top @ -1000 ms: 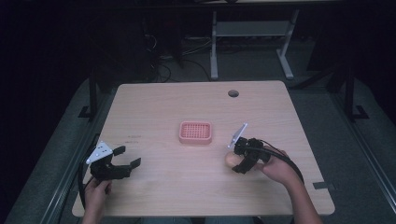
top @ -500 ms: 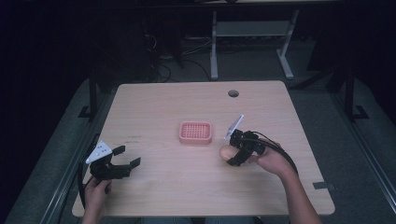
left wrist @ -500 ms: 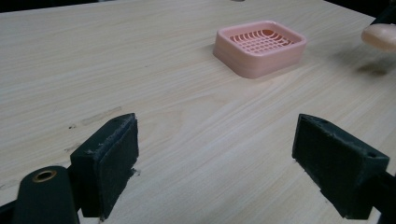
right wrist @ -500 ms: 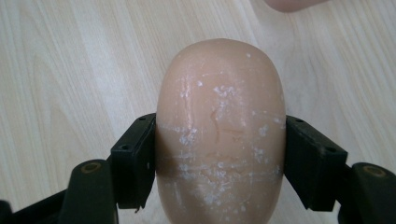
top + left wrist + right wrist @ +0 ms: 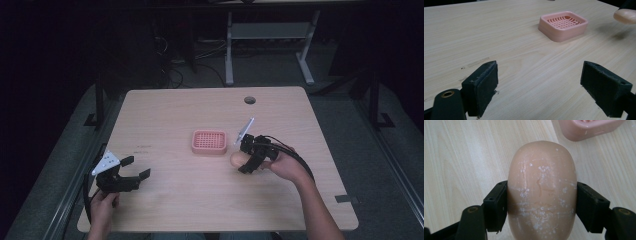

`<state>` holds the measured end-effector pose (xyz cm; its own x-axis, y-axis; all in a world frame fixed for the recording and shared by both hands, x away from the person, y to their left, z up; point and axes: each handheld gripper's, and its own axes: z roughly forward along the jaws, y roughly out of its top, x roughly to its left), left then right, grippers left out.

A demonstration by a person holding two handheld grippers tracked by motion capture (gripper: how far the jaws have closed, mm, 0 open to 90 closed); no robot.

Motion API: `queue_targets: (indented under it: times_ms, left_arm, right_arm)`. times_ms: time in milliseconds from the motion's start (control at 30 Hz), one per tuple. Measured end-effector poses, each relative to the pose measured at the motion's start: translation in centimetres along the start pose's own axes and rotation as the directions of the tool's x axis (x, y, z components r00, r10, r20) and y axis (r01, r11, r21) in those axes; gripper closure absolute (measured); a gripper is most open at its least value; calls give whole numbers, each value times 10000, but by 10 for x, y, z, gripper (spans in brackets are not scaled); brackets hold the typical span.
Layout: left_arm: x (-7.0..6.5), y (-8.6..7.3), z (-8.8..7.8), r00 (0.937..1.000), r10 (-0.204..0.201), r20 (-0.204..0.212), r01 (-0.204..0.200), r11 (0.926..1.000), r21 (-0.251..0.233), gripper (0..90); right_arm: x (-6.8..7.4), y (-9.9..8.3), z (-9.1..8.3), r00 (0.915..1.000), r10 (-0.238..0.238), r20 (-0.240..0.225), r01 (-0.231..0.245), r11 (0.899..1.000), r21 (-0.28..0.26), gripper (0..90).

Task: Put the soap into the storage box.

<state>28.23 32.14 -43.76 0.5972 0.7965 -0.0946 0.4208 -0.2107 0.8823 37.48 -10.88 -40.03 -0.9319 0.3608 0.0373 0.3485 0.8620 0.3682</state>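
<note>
A pink slotted soap dish [image 5: 209,142] sits near the middle of the wooden table [image 5: 175,115]. My right gripper [image 5: 241,161] is shut on a tan oval bar of soap [image 5: 541,192], held just above the table to the right of the soap dish [image 5: 589,127]. The soap [image 5: 237,159] shows at the gripper's tip in the high view, and at the top right edge as the soap [image 5: 626,16] in the left gripper view. My left gripper [image 5: 136,173] rests near the front left of the table, open, with nothing between its pads [image 5: 482,87]. The dish [image 5: 563,25] lies ahead of it.
A round cable hole [image 5: 249,100] is set in the table near its far edge. A small dark tab [image 5: 347,198] lies at the front right corner. Beyond the table are a white stand [image 5: 270,35] and cables on a dark floor.
My right gripper has carried the soap leftward and a little forward, closer to the soap dish. The left gripper has stayed where it was.
</note>
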Motion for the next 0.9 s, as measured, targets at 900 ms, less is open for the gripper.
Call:
queue_targets:
  times_ms: [900]
  left_arm:
    - [-1, 1, 2, 10000, -2, -6, 2, 10000, 83, 142]
  right_arm:
    - [-15, 39, -5, 9985, -539, -120, 535, 9982, -263, 319]
